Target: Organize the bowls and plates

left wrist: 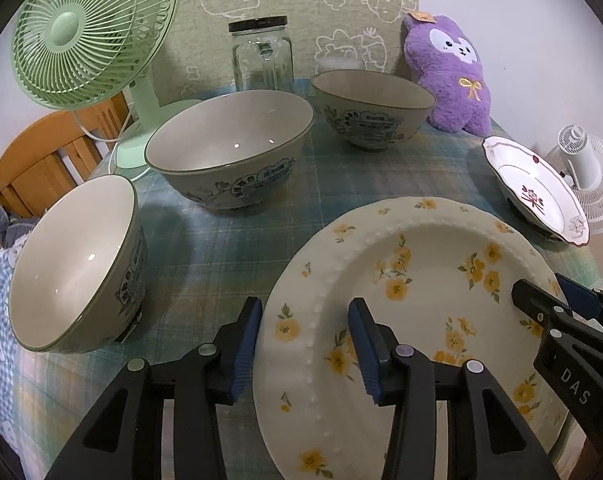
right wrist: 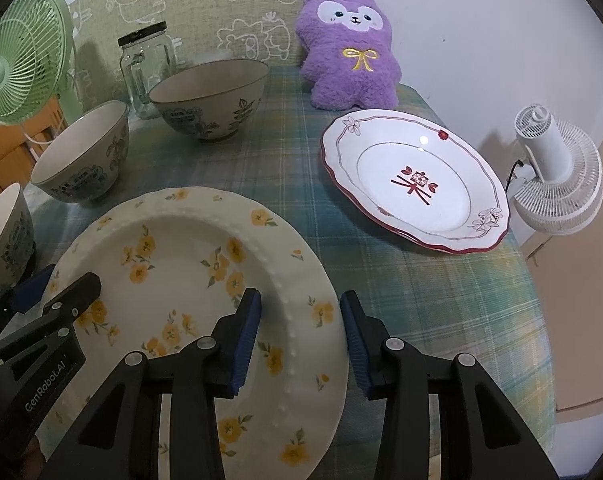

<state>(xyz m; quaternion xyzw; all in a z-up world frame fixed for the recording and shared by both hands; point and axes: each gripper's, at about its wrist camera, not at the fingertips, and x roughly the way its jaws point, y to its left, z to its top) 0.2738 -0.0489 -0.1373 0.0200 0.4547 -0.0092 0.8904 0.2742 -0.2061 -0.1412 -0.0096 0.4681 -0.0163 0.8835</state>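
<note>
A cream plate with yellow flowers [left wrist: 413,280] [right wrist: 173,260] lies on the checked tablecloth close to me. My left gripper [left wrist: 305,320] straddles its left rim, one pad outside the edge and one inside the well, shut on it. My right gripper [right wrist: 301,312] grips the right rim the same way. Each gripper also shows in the other's view: the right gripper [left wrist: 549,300] and the left gripper [right wrist: 57,284]. Three grey patterned bowls stand to the left and behind: a near bowl [left wrist: 77,264], a middle bowl [left wrist: 229,148] and a far bowl [left wrist: 373,108]. A white plate with a red rim [right wrist: 413,180] lies at the right.
At the back stand a green fan [left wrist: 85,28], a glass jar [left wrist: 261,56] and a purple plush toy [right wrist: 349,52]. A white fan [right wrist: 557,176] sits off the table's right edge. A wooden chair [left wrist: 33,160] is at the left.
</note>
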